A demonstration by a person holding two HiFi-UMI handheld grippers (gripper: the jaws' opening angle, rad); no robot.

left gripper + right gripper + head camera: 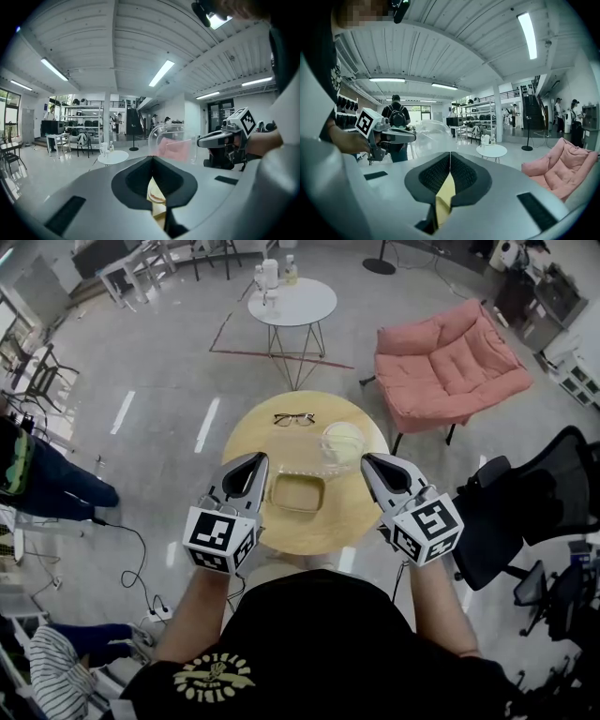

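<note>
A clear plastic clamshell box (298, 493) with a shallow rectangular base sits near the centre of the frame in the head view. It lies on the near half of a round light-wood desk (253, 432). Its base shows a pale yellowish inside. Its domed transparent lid (342, 442) stands open at the base's upper right.

The left hand-held gripper (255, 461) hangs just left of the base, its tip over the desk's left edge. Its own view shows the two jaws pressed together at the tips, with nothing between them; only a sliver of the desk shows through the gap lower down. The right hand-held gripper (367, 461) hangs just right of the box, beside the lid. Its jaws are likewise closed tip to tip and empty. I cannot tell whether either tip touches the plastic. Each gripper view shows the other hand-held gripper across the clear dome.

A pair of dark-framed eyeglasses (293, 418) lies at the far side of the desk, apart from the box. Beyond it, at top centre, stands a smaller white round desk (298, 304) with bottles on it. A pink cushioned armchair (450, 367) fills the upper right, and a black office chair (544, 493) sits at the right edge.
</note>
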